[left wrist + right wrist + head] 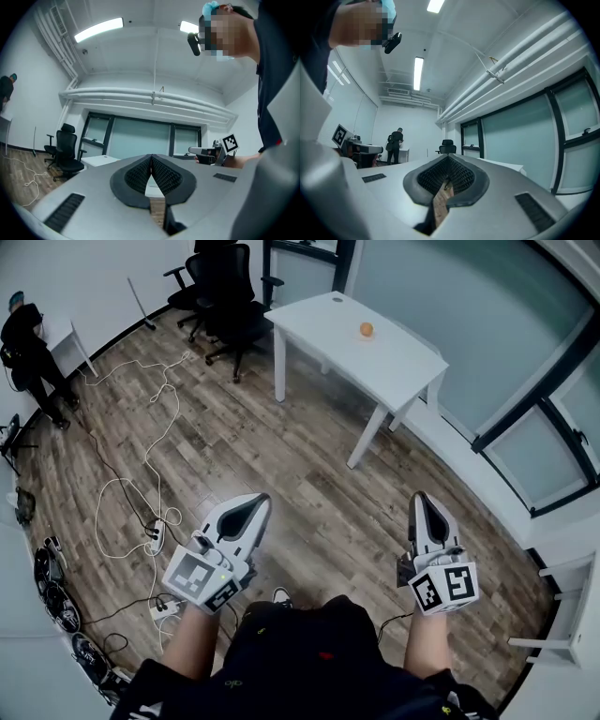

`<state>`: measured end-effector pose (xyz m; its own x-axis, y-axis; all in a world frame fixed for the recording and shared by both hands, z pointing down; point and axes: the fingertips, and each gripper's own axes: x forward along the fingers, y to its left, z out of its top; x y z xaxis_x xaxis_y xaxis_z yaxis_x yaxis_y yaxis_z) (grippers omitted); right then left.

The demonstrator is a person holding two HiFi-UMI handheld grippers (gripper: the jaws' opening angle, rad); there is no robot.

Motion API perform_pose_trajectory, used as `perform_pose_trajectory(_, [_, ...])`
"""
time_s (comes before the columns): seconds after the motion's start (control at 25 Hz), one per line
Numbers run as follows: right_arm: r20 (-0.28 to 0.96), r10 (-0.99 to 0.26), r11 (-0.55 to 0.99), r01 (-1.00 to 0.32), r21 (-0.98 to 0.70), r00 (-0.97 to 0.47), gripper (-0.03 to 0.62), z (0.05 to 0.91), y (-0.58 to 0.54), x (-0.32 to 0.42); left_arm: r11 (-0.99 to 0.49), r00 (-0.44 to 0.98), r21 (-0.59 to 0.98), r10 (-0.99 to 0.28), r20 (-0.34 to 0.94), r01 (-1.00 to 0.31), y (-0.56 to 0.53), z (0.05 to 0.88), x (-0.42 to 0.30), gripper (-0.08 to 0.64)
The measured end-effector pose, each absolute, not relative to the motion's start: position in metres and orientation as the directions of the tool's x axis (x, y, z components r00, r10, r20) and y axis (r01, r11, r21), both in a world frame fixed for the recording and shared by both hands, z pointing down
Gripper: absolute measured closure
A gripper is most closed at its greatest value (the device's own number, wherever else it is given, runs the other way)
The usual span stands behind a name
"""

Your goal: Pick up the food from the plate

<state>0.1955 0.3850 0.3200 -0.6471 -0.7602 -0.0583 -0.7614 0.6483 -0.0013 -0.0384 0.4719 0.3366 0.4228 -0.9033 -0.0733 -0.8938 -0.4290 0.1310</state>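
A small orange piece of food (367, 330) lies on a white table (309, 320) at the far side of the room; I cannot make out a plate under it. My left gripper (255, 502) and right gripper (420, 498) are held out over the wooden floor, well short of the table. Both point towards it. In the left gripper view the jaws (151, 157) are shut with nothing between them. The right gripper (447, 158) is likewise shut and empty in its own view.
Black office chairs (225, 296) stand left of the table. White cables (141, 493) and a power strip trail across the floor on the left. A person in black (28, 343) stands at the far left by a small desk. Glass partitions line the right side.
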Motion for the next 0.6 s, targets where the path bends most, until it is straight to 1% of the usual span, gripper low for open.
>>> perform_pose_trajectory(0.24, [-0.013, -0.742, 0.67, -0.742, 0.025, -0.67, 0.571, 0.329, 0.375, 0.173, -0.446, 0.44, 0.158, -0.895, -0.073, -0.881, 0.461, 0.343, -0.052, 0.537])
perform_pose_trajectory(0.6, [0.029, -0.667, 0.745, -0.667, -0.01, -0.744, 0.569, 0.343, 0.292, 0.13, -0.427, 0.421, 0.164, -0.904, -0.07, -0.889, 0.401, 0.347, -0.073, 0.535])
